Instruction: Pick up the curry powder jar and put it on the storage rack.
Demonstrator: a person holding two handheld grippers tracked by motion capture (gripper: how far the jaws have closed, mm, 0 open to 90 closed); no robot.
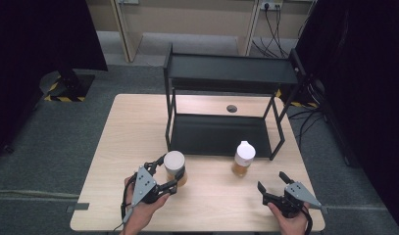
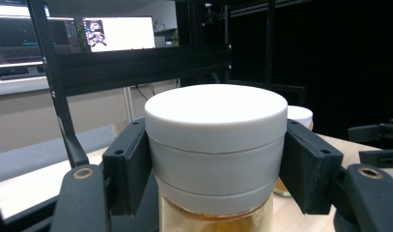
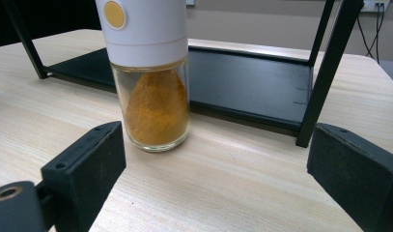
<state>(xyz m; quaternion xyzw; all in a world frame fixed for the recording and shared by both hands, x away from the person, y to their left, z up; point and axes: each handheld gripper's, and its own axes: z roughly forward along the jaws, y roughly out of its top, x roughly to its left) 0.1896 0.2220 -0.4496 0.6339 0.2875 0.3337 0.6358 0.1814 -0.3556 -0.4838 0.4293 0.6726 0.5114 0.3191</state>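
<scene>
Clamping the wide white lid of a jar (image 1: pixel 175 166), the left gripper (image 1: pixel 160 177) has its black fingers (image 2: pixel 129 169) pressed against opposite sides of the smooth plastic cap, with clear glass and amber-coloured contents showing just below. The jar stands upright, its long axis vertical, near the front left leg of the black metal shelf rack (image 1: pixel 226 73) on the pale wood-grain tabletop (image 1: pixel 123 137); whether its base rests on the wood or hangs just above it I cannot tell. The lower shelf (image 1: pixel 216 134) lies just beyond the jar, farther from the person, so carrying it there would likely mean a short forward push past the leg. The right gripper (image 1: pixel 275 188) rests near the front right of the tabletop with its fingers (image 3: pixel 85 166) spread wide and empty. Ahead of it and a little toward the left stands a second upright bottle (image 1: pixel 243 159), a glass cylinder of orange-yellow powder under a tall white cap with a round yellow button; the right hand is clearly the nearer one to it.
</scene>
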